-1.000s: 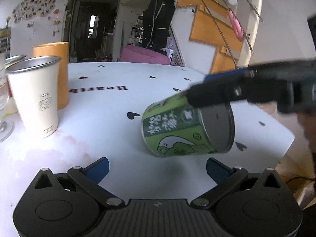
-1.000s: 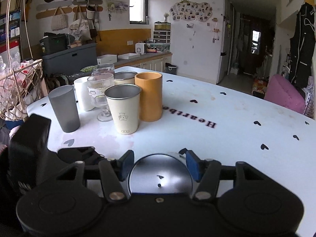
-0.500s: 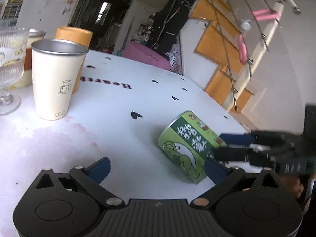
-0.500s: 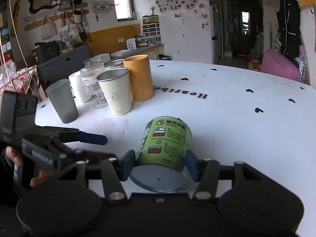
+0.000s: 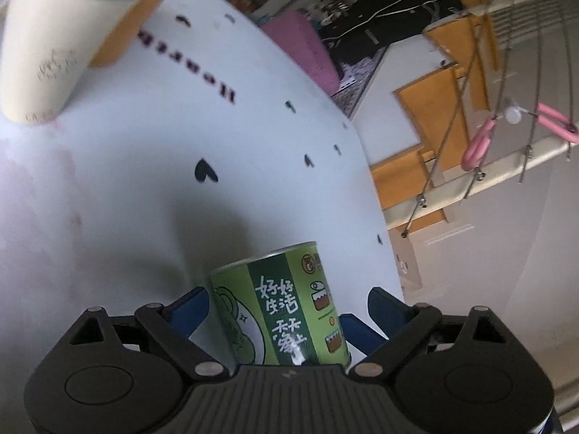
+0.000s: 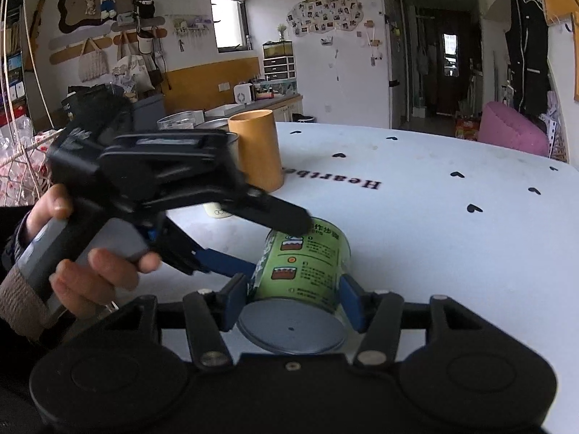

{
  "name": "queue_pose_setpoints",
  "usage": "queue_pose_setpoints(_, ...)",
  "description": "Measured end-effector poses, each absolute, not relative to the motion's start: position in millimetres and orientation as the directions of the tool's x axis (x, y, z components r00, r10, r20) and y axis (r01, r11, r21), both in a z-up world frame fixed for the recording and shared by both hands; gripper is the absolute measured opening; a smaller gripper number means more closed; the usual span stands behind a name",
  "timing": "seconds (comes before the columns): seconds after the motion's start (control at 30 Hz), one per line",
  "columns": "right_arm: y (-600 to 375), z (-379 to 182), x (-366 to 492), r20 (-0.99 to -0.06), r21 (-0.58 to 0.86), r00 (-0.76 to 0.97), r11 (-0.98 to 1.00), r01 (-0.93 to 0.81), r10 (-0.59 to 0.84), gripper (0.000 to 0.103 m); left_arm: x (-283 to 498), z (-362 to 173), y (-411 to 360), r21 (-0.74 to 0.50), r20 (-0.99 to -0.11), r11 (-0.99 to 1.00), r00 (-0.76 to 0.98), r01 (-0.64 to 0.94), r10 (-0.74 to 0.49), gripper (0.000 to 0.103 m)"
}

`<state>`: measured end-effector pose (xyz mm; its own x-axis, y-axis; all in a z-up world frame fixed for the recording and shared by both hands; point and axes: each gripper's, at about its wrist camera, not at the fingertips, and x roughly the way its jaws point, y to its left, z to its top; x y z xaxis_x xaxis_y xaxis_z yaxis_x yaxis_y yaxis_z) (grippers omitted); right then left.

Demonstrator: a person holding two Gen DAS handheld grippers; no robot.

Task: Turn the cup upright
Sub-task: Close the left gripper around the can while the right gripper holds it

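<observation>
Right wrist view: right gripper [image 6: 292, 300] grasps the green printed cylindrical cup [image 6: 302, 264] above the white desk [image 6: 452, 238]; left gripper [image 5: 286, 307] spread wide around it.

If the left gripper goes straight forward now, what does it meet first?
The green cup. It already sits between the open jaws of the left gripper, so contact would likely come almost at once.
</observation>
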<state>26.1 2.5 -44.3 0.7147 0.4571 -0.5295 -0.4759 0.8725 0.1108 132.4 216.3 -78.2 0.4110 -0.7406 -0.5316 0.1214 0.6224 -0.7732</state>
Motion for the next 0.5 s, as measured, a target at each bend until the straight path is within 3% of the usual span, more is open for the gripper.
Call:
queue_pose_setpoints(0.2,4.7,-44.5,20.7,-0.523,0.083,0.722,0.871,-0.485,0.453,0.057,141.1,-89.1,210.1,-0.782,-0.544,0.62,0.422,0.059,-0.726,0.093)
queue_pose_setpoints(0.33,6.3,-43.6,13.7,-0.521,0.058,0.728,0.869,-0.491,0.446,0.057,140.7,-94.9,213.0,-0.8,-0.522,0.597,0.421,0.06,-0.742,0.076)
queue_pose_setpoints(0.5,9.8,-43.0,10.4,-0.52,0.042,0.727,0.863,-0.503,0.448,0.057,130.4,-84.8,214.3,-0.763,-0.509,0.63,0.469,0.142,-0.722,0.075)
